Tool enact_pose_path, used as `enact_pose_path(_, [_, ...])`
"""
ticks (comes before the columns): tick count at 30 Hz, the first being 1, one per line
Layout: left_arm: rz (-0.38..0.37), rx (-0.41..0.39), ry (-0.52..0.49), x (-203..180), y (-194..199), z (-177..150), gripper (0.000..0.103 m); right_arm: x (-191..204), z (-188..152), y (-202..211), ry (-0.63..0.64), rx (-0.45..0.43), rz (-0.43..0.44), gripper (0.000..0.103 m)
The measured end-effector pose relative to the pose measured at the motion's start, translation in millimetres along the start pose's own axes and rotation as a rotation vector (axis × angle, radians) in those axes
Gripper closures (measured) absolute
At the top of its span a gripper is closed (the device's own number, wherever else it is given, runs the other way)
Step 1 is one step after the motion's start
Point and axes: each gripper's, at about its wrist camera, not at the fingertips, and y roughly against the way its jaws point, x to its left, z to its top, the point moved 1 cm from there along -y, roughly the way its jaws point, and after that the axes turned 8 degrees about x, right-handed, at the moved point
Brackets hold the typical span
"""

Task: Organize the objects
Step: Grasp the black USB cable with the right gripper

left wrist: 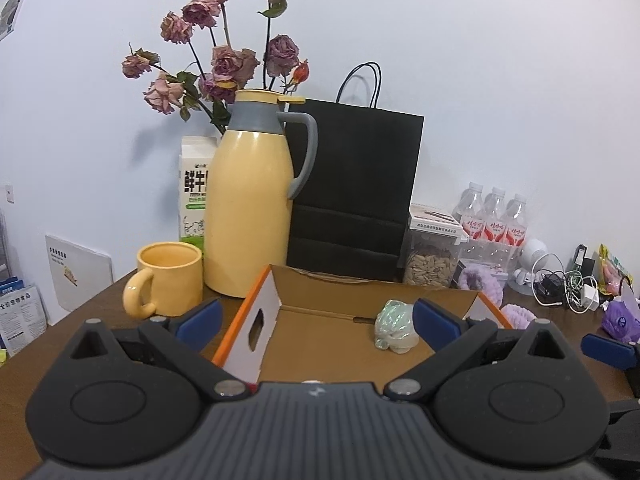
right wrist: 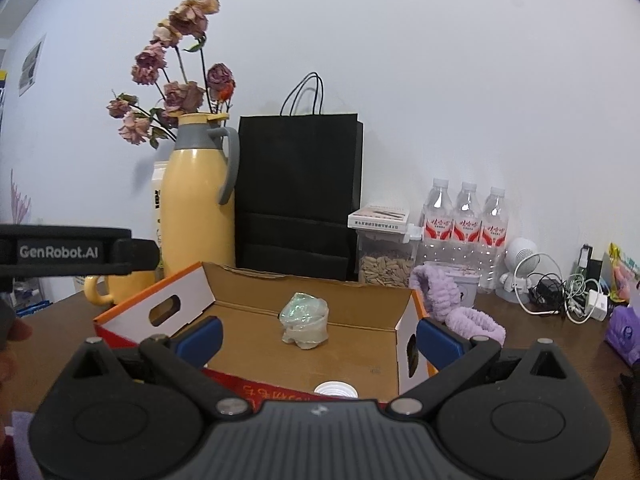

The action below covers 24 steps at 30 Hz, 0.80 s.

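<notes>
An open cardboard box (left wrist: pixel 320 340) with orange-and-white sides sits on the brown table; it also shows in the right wrist view (right wrist: pixel 256 344). A small iridescent greenish lump (left wrist: pixel 394 326) lies on the box floor, seen mid-box in the right wrist view (right wrist: pixel 305 322). A white ribbed cap (right wrist: pixel 335 390) shows at the box's near edge. My left gripper (left wrist: pixel 318 320) is open and empty, above the box's near side. My right gripper (right wrist: pixel 319 336) is open and empty, also at the box's near side. Purple fluffy headbands (right wrist: pixel 460 304) lie right of the box.
Behind the box stand a yellow thermos (left wrist: pixel 250 200), yellow mug (left wrist: pixel 168 280), milk carton (left wrist: pixel 194 188), dried roses, black paper bag (left wrist: pixel 352 192), seed jar (left wrist: pixel 432 256) and water bottles (right wrist: pixel 464 232). Cables and chargers (right wrist: pixel 568 296) lie at right. The left gripper's body (right wrist: pixel 72 250) crosses the right view.
</notes>
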Motion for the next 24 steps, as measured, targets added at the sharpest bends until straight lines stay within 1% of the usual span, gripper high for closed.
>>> enact_pose_path(5, [0.003, 0.018, -0.005, 11, 19, -2, 0.000, -3, -6, 22, 0.001, 0.006, -0.001, 0.000])
enact_pose_path(10, [0.027, 0.069, -0.032, 19, 34, -11, 0.000, -7, -20, 44, 0.013, 0.031, -0.004, 0.000])
enact_pose_path(13, [0.031, 0.094, -0.046, 27, 45, -19, 0.000, -11, -33, 54, 0.019, 0.074, -0.007, 0.000])
enact_pose_path(18, [0.039, 0.150, -0.064, 41, 60, -40, 0.000, -23, -65, 67, 0.015, 0.153, -0.008, 0.000])
enact_pose_path(24, [0.047, 0.215, -0.066, 59, 74, -66, 0.000, -34, -103, 79, 0.022, 0.252, -0.004, 0.000])
